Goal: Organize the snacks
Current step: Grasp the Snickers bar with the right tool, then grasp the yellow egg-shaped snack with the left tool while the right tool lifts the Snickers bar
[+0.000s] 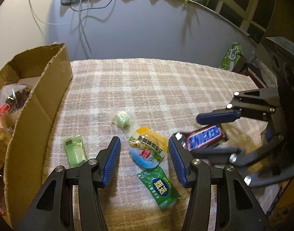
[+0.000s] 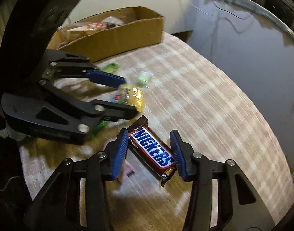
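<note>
Bracketing the chocolate bar point(image 2: 152, 150) on the checked cloth point(image 2: 214, 104), the right gripper point(image 2: 149, 154) stood part-open, left pad touching; stiff, light and slick-wrapped, it seemed best pinched across its middle

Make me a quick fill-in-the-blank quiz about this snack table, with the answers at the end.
1. The chocolate bar between the right claw's pads reads ____.
2. Sorted snacks sit in a ____ box.
3. The tablecloth has a ____ pattern.
4. The pouch in front of the left claw has a ____ top.

Answers: Snickers; cardboard; checked; yellow
</note>
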Demonstrator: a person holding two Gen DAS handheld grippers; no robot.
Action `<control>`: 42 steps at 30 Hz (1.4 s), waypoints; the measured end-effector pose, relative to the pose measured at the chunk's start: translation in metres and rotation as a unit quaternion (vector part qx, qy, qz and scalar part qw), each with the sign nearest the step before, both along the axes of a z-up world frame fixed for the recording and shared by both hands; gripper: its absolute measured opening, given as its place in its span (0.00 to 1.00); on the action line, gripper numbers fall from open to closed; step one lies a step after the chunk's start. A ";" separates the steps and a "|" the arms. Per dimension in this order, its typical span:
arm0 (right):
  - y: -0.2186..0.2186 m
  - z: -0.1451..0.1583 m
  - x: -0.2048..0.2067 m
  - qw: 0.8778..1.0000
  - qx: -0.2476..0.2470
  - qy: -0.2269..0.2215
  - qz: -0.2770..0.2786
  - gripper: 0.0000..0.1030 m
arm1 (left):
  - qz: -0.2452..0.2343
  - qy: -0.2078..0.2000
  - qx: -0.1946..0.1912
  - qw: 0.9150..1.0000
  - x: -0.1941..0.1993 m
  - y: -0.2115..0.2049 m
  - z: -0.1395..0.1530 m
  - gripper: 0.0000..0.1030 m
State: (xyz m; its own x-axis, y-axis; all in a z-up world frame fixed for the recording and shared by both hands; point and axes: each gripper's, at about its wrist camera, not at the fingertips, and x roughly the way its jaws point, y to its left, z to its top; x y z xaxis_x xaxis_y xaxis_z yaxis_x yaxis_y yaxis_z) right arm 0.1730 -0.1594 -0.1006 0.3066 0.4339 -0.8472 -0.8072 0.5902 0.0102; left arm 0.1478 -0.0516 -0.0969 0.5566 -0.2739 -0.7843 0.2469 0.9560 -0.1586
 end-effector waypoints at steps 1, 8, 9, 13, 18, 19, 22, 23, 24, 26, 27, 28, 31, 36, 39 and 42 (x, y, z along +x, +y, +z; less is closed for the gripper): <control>-0.006 0.000 0.003 1.000 0.004 0.005 -0.013 0.43 | -0.002 -0.003 0.006 1.000 0.000 -0.002 0.000 0.49; -0.027 -0.002 0.007 0.997 0.017 0.013 -0.070 0.40 | -0.018 -0.024 0.056 0.998 -0.003 -0.017 -0.002 0.39; -0.027 -0.002 0.007 0.997 0.017 0.013 -0.074 0.38 | -0.018 -0.024 0.055 0.998 -0.003 -0.017 -0.002 0.39; -0.028 -0.001 0.005 0.995 0.018 0.007 -0.093 0.36 | -0.019 -0.026 0.055 0.998 -0.004 -0.016 -0.002 0.38; -0.031 0.002 0.001 0.993 0.022 -0.001 -0.116 0.28 | -0.018 -0.030 0.047 0.998 -0.010 -0.015 0.001 0.38; -0.032 0.002 0.001 0.993 0.025 -0.001 -0.119 0.27 | -0.019 -0.030 0.045 0.998 -0.012 -0.014 0.001 0.38; -0.036 0.002 -0.002 0.992 0.033 0.008 -0.120 0.26 | -0.020 -0.031 0.044 0.998 -0.014 -0.014 0.002 0.38; -0.036 0.002 -0.005 0.993 0.031 0.005 -0.116 0.26 | -0.016 -0.035 0.042 0.998 -0.016 -0.013 0.003 0.38; -0.036 0.002 -0.007 0.993 0.026 0.000 -0.116 0.26 | -0.015 -0.036 0.038 0.999 -0.016 -0.013 0.005 0.38; -0.036 0.002 -0.010 0.993 0.022 -0.005 -0.118 0.26 | -0.012 -0.037 0.029 0.999 -0.018 -0.010 0.008 0.38; -0.037 0.003 -0.011 0.992 0.022 -0.006 -0.123 0.26 | -0.012 -0.038 0.028 0.999 -0.019 -0.010 0.009 0.38; -0.039 0.003 -0.011 0.992 0.024 -0.005 -0.126 0.26 | -0.014 -0.040 0.029 0.999 -0.020 -0.010 0.011 0.38; -0.041 0.001 -0.016 0.994 0.030 0.014 -0.108 0.27 | -0.015 -0.041 0.029 0.999 -0.023 -0.010 0.013 0.38; -0.046 0.001 -0.022 0.992 0.012 0.001 -0.124 0.53 | -0.013 -0.044 0.027 0.999 -0.027 -0.011 0.014 0.38; -0.054 0.000 -0.026 0.992 0.010 0.006 -0.124 0.53 | -0.015 -0.045 0.026 0.999 -0.029 -0.011 0.014 0.38; -0.061 -0.003 -0.029 0.992 0.005 0.010 -0.126 0.51 | -0.015 -0.044 0.025 0.999 -0.032 -0.011 0.014 0.38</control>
State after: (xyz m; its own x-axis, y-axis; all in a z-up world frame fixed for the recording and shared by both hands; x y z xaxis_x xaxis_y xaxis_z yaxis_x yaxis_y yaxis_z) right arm 0.1443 -0.2201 -0.1039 0.3889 0.3532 -0.8509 -0.6331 0.7734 0.0317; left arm 0.1156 -0.0623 -0.0827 0.6165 -0.2540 -0.7453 0.2869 0.9539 -0.0879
